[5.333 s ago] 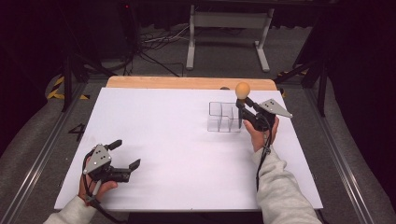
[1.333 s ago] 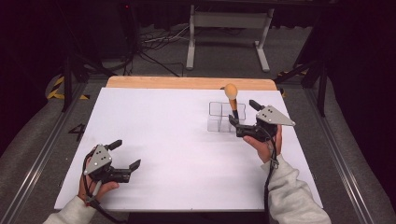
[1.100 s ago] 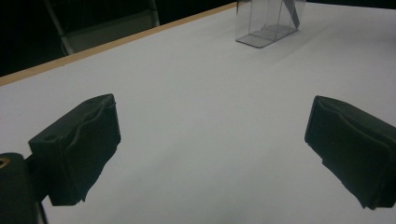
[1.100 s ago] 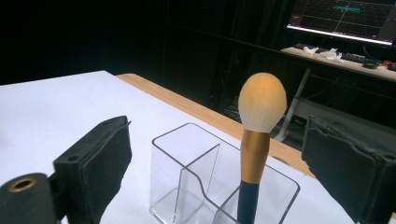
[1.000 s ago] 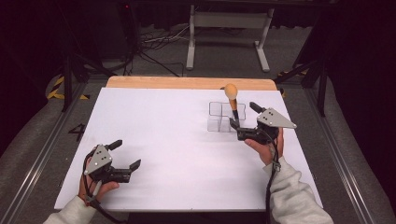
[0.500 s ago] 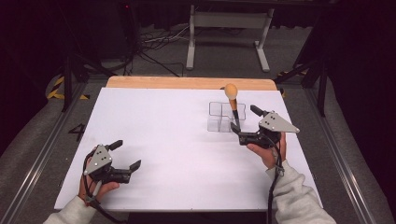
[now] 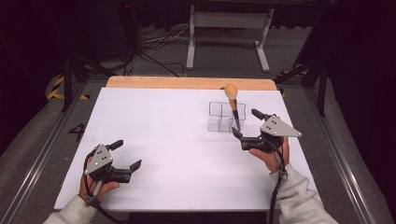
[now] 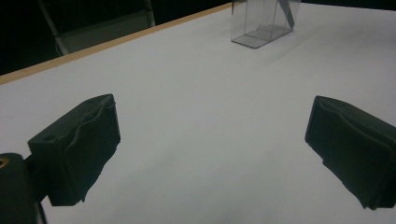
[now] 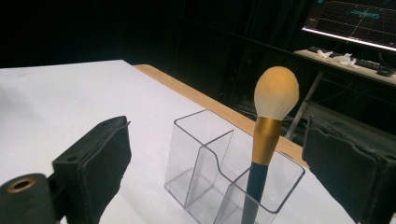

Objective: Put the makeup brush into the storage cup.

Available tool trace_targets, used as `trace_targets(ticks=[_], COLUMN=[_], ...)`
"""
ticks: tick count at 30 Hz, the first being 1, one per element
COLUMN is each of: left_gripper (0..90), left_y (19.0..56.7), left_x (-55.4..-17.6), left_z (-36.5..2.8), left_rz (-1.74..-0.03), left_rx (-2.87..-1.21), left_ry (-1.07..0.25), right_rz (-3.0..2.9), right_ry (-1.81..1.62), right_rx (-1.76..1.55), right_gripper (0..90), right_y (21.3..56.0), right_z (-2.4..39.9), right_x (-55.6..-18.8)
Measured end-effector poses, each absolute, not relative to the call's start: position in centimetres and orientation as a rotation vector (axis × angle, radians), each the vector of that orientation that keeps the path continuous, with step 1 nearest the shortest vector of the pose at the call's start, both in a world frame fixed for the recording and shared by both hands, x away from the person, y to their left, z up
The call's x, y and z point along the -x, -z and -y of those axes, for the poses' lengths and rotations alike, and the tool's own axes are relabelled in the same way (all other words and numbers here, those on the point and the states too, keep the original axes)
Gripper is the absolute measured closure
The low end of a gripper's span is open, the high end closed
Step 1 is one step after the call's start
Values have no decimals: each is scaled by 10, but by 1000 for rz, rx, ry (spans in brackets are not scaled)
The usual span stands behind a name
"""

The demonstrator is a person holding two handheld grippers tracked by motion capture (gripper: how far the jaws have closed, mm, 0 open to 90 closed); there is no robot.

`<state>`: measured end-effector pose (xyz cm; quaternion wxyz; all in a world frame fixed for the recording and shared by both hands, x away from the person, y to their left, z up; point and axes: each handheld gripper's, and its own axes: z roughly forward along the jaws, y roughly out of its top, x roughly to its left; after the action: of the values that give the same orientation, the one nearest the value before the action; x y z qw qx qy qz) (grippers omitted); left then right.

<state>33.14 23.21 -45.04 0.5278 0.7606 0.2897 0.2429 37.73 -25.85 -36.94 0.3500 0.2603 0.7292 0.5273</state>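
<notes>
Two jaws spread wide, the right gripper [image 7: 248,123] sits just near-right of the upright brush [image 7: 232,103] standing in its clear holder [image 7: 219,117], far from the left gripper [image 7: 126,155], also spread.

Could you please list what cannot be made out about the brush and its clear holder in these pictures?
- Brush: in the right gripper view the handle's lower end is cut off by the bottom edge, so its footing is unseen.
- Clear holder: too small in the high view to count compartments.
- Same holder in the left gripper view: its top is cut off by the upper edge, brush head out of frame.
</notes>
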Motion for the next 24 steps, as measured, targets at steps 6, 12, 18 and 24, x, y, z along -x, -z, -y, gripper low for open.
trace_targets(ticks=[6, 12, 18, 24], left_gripper=[38, 38, 39, 39], left_y=[451, 451, 451, 451], left_x=[-333, -334, -335, -336], left_z=[-230, -228, -226, -226], left_rz=[-688, -684, -680, -682], left_rx=[-1816, -1818, -1821, -1824], left_ry=[-576, -570, -569, -570], right_rz=[-1896, -1900, -1898, -1909], right_ry=[-1346, -1316, -1300, -1284], right_rx=[-671, -675, -678, -673], right_gripper=[81, 79, 78, 77], right_y=[372, 373, 378, 384], right_z=[262, 264, 271, 274], right_x=[-372, -368, -359, -355])
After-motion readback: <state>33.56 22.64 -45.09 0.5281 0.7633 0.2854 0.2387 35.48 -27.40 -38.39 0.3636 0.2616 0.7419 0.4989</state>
